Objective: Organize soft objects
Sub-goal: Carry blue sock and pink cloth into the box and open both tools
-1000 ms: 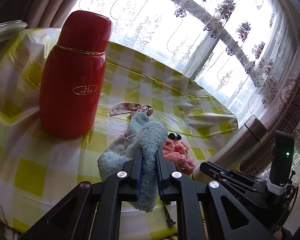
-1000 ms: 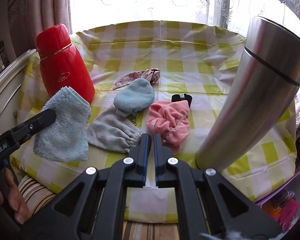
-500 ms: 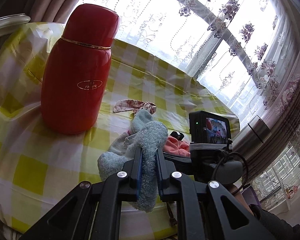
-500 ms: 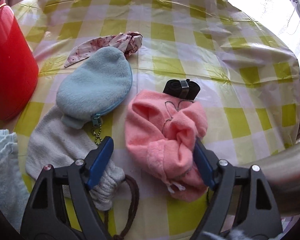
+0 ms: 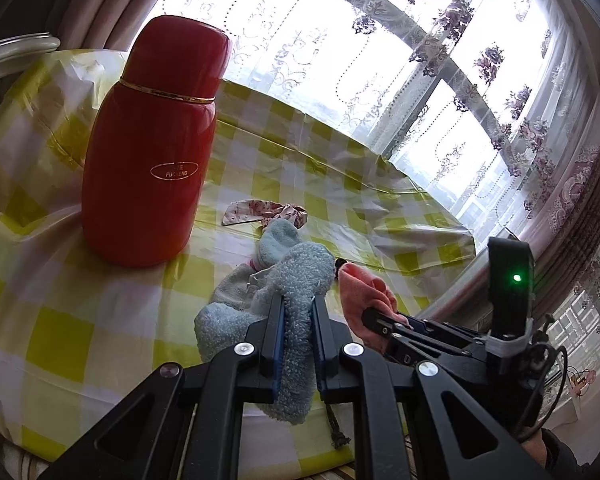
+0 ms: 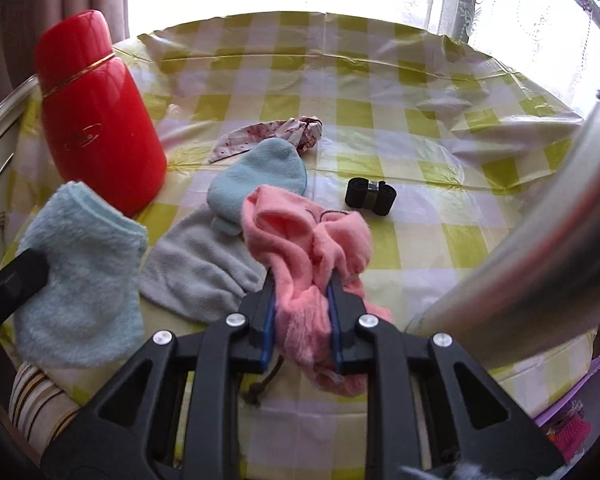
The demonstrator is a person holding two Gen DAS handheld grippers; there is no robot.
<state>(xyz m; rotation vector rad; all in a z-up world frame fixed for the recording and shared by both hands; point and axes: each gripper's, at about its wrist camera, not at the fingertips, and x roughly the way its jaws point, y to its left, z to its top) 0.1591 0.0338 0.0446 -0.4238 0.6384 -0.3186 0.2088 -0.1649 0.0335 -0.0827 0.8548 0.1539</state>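
Observation:
My left gripper (image 5: 297, 300) is shut on a fluffy light blue cloth (image 5: 300, 280), held just above the table's near edge; the cloth also shows in the right wrist view (image 6: 80, 272). My right gripper (image 6: 302, 284) is shut on a pink fuzzy cloth (image 6: 300, 236), lifted slightly; it also shows in the left wrist view (image 5: 364, 292). A grey drawstring pouch (image 6: 196, 268), a light blue zip pouch (image 6: 260, 176), a floral scrunchie (image 6: 276, 132) and a black band (image 6: 370, 196) lie on the yellow checked tablecloth (image 6: 380, 92).
A red flask (image 6: 96, 116) stands at the left, also in the left wrist view (image 5: 152, 152). A tall steel tumbler (image 6: 540, 256) stands close at the right. Curtains and a window lie behind the table. A purple bin (image 6: 572, 420) sits below right.
My right gripper has shut on the pink cloth and drawn it back and up, uncovering the black band. My left gripper still holds the blue cloth, almost unmoved.

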